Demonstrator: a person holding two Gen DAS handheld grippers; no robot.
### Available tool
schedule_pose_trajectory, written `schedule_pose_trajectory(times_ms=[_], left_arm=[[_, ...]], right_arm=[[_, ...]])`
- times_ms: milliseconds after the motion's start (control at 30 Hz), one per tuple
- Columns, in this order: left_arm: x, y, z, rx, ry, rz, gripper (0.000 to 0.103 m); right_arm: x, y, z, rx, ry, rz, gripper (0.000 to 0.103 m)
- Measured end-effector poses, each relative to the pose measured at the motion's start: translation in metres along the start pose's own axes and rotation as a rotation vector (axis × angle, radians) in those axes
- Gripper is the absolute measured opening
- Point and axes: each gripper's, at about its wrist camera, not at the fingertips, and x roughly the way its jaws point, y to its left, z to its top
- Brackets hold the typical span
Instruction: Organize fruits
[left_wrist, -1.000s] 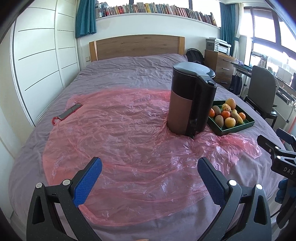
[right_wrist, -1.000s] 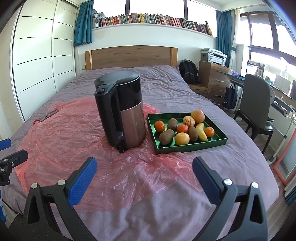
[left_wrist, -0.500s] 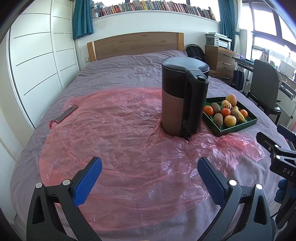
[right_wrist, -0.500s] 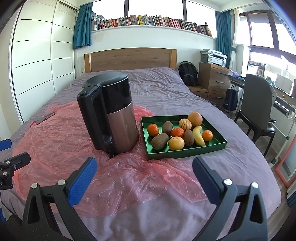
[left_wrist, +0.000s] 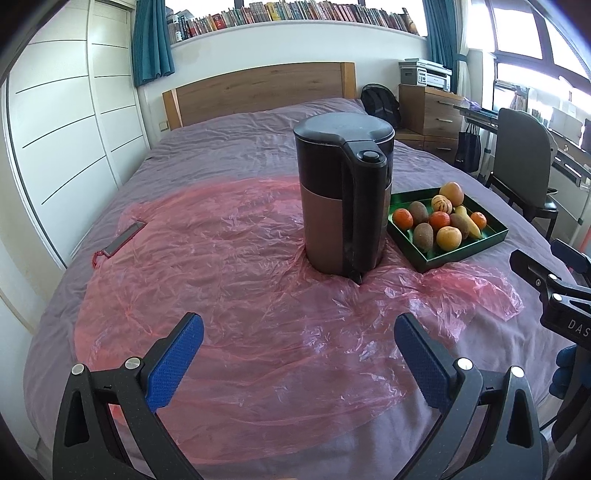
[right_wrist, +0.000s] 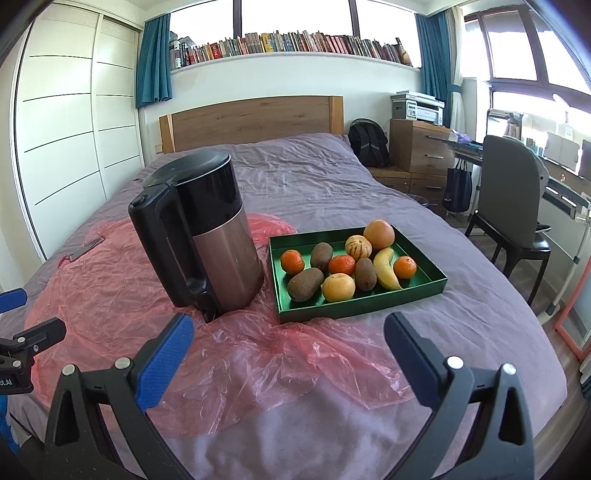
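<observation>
A green tray (right_wrist: 424, 291) on the bed holds several fruits: tangerines (right_wrist: 292, 261), kiwis (right_wrist: 305, 284), a banana (right_wrist: 386, 272), a large orange (right_wrist: 378, 235) and a striped round fruit (right_wrist: 358, 247). The tray also shows in the left wrist view (left_wrist: 460, 254). My right gripper (right_wrist: 288, 334) is open and empty, a little in front of the tray. My left gripper (left_wrist: 298, 338) is open and empty over the pink plastic sheet (left_wrist: 221, 266), well short of the tray.
A black and copper electric kettle (right_wrist: 207, 236) stands just left of the tray, also in the left wrist view (left_wrist: 347, 199). A small flat tool (left_wrist: 123, 238) lies at the sheet's left edge. A chair (right_wrist: 513, 210) and desk stand right of the bed.
Both grippers have moved forward toward the kettle and tray, which appear larger and nearer. Both stay open and empty.
</observation>
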Motion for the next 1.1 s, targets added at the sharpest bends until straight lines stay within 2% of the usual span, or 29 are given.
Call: schedule_pose_trajectory(times_ms=[1100], left_arm=[[-0.006,-0.003,-0.002,-0.009,0.0,-0.034,0.102]], right_arm=[[-0.011,-0.007,0.002,0.012,-0.006,-0.013,0.103]])
